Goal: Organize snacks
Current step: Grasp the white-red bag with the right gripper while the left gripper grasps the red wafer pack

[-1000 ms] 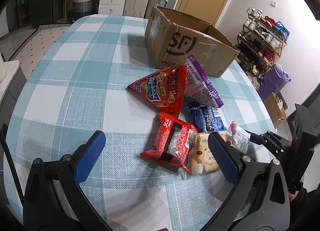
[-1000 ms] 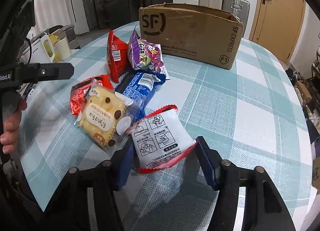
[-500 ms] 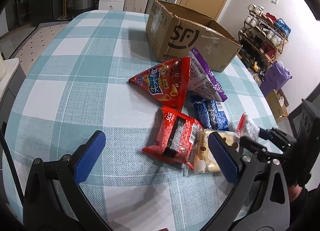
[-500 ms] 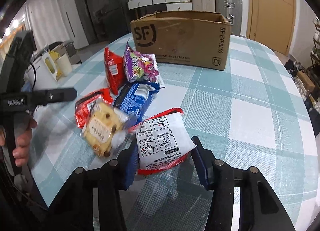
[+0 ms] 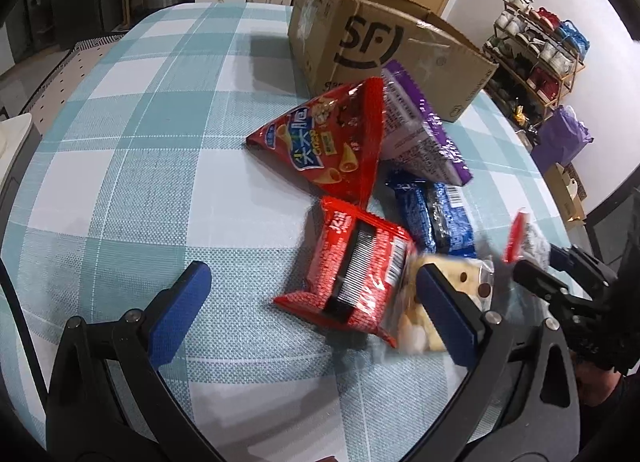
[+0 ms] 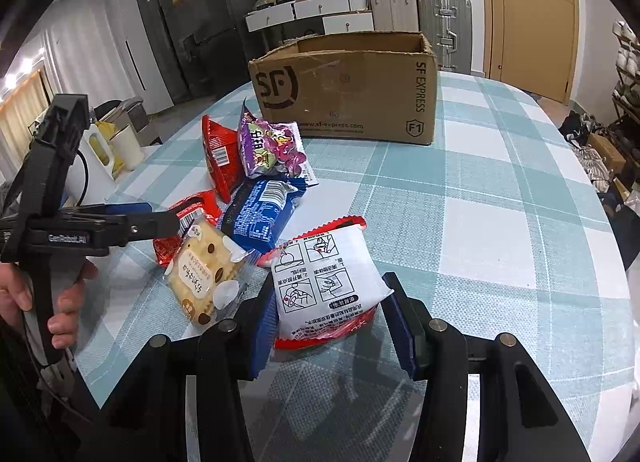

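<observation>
Right gripper (image 6: 330,316) has just squeezed in on the white-and-red packet (image 6: 326,286), seemingly lifted a bit. Left gripper (image 5: 312,302) gapes empty, red wafer pack (image 5: 354,270) between its pads. Cardboard box (image 6: 348,87) at 12 o'clock.

You had six snack packs out: one red triangular crisp bag (image 5: 332,145), one purple pack (image 6: 272,145), one blue pack (image 6: 260,213), one flat red pack (image 5: 356,274), one clear biscuit pack (image 6: 202,278), one white pack with a red edge (image 6: 324,282). One cardboard box (image 6: 352,93) on one checked table (image 5: 160,165). You had two grippers, left gripper (image 5: 312,298) and right gripper (image 6: 332,326). Background: at least three suitcases (image 6: 440,21), one white kettle (image 6: 94,157)
</observation>
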A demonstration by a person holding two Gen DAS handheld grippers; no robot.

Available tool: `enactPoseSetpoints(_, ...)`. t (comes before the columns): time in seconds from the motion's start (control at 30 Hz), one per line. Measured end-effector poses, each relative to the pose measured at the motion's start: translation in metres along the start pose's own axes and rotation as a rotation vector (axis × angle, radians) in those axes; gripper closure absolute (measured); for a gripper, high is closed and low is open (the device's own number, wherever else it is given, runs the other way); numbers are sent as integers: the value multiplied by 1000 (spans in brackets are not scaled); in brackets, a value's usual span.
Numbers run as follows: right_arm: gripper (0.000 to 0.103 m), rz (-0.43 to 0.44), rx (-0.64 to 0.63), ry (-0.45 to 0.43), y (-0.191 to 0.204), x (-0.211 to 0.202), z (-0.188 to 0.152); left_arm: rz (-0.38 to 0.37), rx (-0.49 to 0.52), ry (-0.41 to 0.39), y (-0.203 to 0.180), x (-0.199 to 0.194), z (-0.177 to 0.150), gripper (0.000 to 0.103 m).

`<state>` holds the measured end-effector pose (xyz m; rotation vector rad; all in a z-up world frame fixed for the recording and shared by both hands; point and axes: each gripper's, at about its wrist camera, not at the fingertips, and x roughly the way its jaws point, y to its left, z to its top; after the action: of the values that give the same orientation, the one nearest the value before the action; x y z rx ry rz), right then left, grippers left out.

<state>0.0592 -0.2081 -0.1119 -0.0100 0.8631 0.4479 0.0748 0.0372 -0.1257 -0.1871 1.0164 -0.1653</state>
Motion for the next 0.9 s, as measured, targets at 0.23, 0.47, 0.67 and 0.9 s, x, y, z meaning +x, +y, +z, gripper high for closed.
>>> enactPoseSetpoints(0.23,53,-9,15,-9,-5,-3,-1,22,-1,-1,8,8,4,1)
enactPoseSetpoints(0.47,53,-16,15,-5,-4,-2,0,29,18,-9,10,11,7,1)
enactPoseSetpoints(0.67,53,-25,9,-13,-2,-4,2,33,57,-13,5,13,9,8)
enactPoseSetpoints(0.9,53,-26,10,-19,-1,-5,5,-6,115,-20,-8,8,7,37)
